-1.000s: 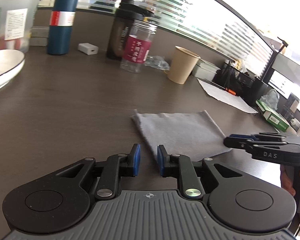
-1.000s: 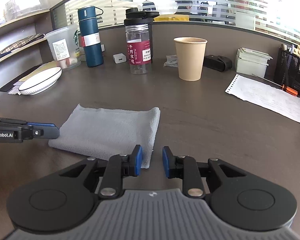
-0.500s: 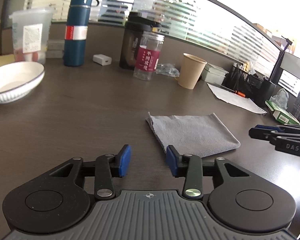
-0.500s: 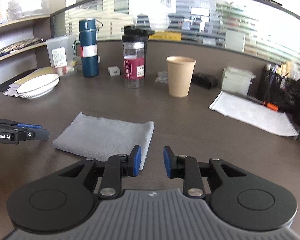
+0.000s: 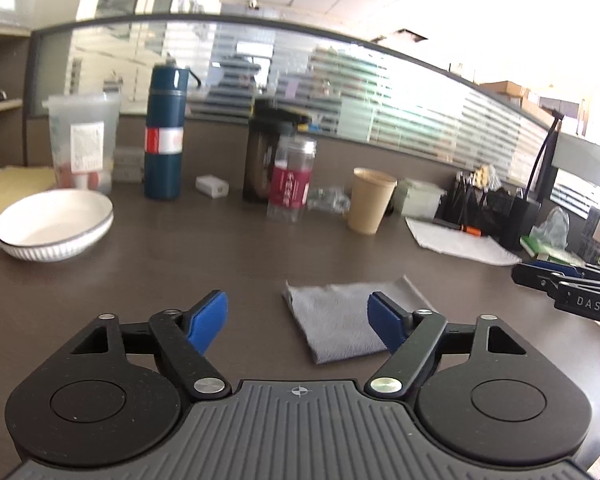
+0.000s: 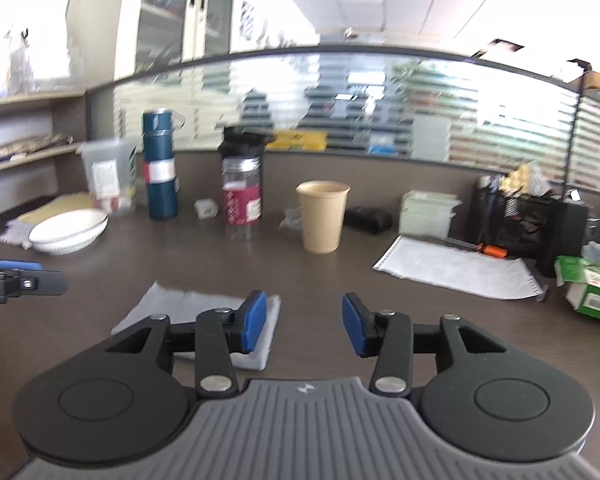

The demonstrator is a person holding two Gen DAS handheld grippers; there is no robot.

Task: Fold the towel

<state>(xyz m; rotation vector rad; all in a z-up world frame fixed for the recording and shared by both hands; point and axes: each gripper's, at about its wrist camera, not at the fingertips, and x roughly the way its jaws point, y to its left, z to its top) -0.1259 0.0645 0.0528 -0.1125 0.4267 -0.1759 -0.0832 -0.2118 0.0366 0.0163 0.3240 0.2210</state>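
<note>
Holding both grippers spread and empty above the desk (image 5: 220,272), we are seeing the towel (image 5: 340,324) lying folded, compact, just ahead of the left gripper (image 5: 298,322) and ahead-left of the right gripper (image 6: 304,322); we are keeping them clear of it.

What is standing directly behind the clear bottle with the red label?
Behind the clear bottle with the red label stands a dark shaker bottle with a black lid. The clear bottle covers its lower right part, so its base there cannot be seen.
</note>
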